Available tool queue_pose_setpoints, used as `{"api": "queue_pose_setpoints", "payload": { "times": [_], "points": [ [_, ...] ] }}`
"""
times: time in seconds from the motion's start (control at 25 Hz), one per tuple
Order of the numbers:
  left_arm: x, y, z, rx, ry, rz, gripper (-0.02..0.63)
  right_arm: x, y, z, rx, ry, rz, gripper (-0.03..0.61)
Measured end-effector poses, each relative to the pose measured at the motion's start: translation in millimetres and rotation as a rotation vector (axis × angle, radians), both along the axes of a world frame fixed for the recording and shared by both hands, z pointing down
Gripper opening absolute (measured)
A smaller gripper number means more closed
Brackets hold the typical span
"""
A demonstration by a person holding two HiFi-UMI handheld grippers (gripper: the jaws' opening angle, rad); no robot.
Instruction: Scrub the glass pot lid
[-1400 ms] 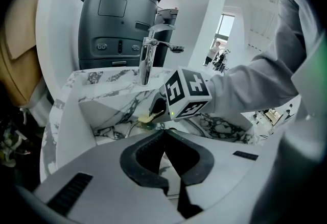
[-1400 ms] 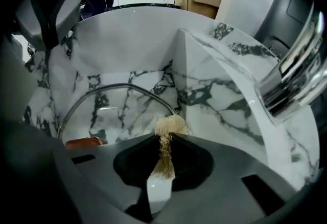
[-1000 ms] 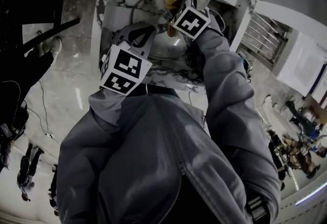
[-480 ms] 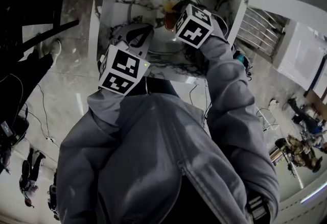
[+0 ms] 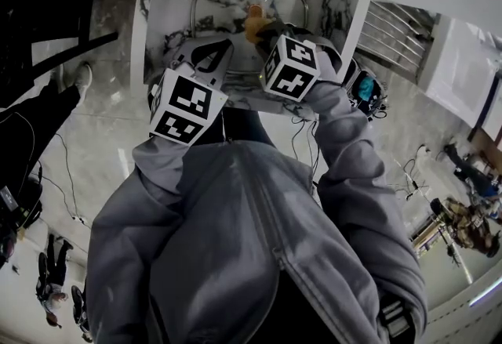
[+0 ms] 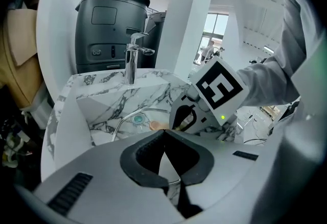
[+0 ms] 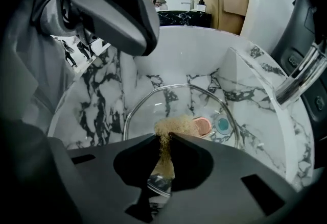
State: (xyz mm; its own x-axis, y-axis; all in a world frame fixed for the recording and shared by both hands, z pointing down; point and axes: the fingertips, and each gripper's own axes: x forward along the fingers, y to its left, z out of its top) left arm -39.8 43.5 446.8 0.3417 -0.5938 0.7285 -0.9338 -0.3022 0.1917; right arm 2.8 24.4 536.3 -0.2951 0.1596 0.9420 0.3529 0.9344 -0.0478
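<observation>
**Scrubber sits over the lid, dead ahead of the right jaws**

The glass pot lid lies in the marble sink, filling the middle of the right gripper view. The right gripper is clamped on a tan fibrous scrubber, whose tuft sticks out past the jaw tips over the lower middle of the glass. So the lid lies just beyond and below these jaws. It is round, with no long axis to line up on, and this is plainly the nearer tool.

The left gripper has its jaws fully together, tips meeting. It sits at the upper left of the right gripper view, over the lid's far edge. A thin stretch of rim shows through the hollow behind its tips, but nothing looks pinched there.

Whether the tuft actually presses on the glass cannot be told. The lid's near edge is cut off by the right jaws. A pinkish round piece beside the teal drain may be the lid's knob; that is uncertain. In the head view both marker cubes cover the lid's lower half.
</observation>
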Motion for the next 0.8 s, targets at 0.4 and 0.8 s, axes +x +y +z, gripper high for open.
{"api": "queue_pose_setpoints", "payload": {
  "times": [0.4, 0.8],
  "points": [
    [5, 15, 1, -0.007, 0.001, 0.001, 0.015, 23, 31, 38, 0.029, 0.056, -0.001, 0.057],
    [11, 17, 0, -0.005, 0.001, -0.001, 0.015, 53, 76, 50, -0.279, 0.234, -0.063, 0.057]
  ]
}}
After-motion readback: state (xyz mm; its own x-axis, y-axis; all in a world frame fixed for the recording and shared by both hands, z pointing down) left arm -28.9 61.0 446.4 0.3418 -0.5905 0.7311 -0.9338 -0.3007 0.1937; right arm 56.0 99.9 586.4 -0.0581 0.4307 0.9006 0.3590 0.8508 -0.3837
